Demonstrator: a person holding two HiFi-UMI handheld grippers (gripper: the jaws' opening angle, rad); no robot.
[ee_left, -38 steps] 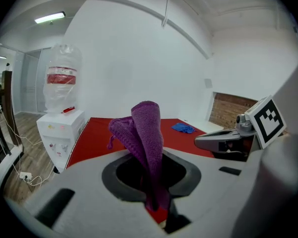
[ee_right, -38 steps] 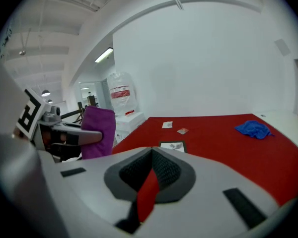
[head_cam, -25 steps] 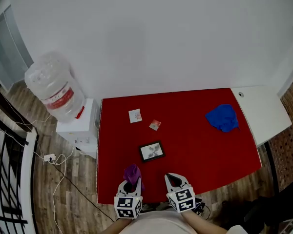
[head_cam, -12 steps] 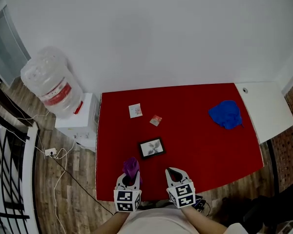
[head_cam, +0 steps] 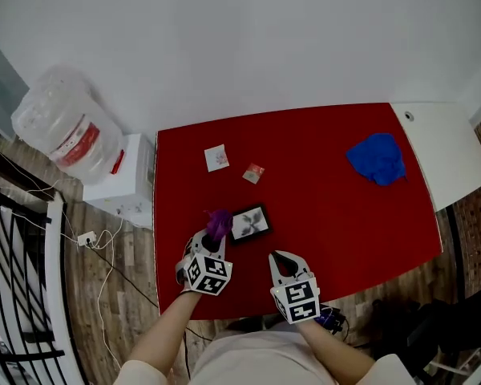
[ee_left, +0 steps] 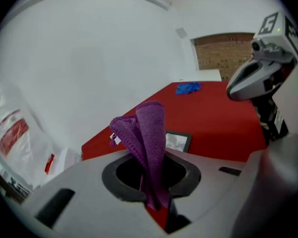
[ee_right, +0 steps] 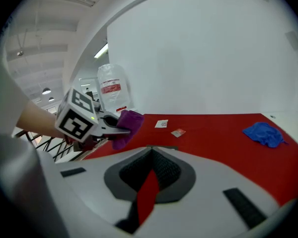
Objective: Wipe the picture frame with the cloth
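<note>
Red bench (head_cam: pixel 337 215), set against a white wall, wooden floor to the left.

Item 1: picture frame (head_cam: pixel 249 223), small, dark-edged, lying flat near the bench's front left and held by nothing.

Item 2: purple cloth (head_cam: pixel 218 224), bunched upright and pinched in the left tool (head_cam: pixel 212 241). It hangs at the frame's left edge; we cannot tell whether it touches.

Item 3: right tool (head_cam: pixel 281 260), jaws pressed together on nothing, low over the bench nearer us than the frame.

Item 4: blue cloth (head_cam: pixel 378 158), far right, well apart.

Risks, as we judge them:
- The frame looks light, so a sideways wipe may push it across the bench unless the right tool steadies it.
- The cloth is gripped by a narrow fold and could drag free.
- A rolled wad may meet the glass only at its tip.

Writing: water bottle (head_cam: pixel 60 127) carries a red label, print unreadable. White card (head_cam: pixel 216 158) and red packet (head_cam: pixel 253 172) are too small to read.
</note>
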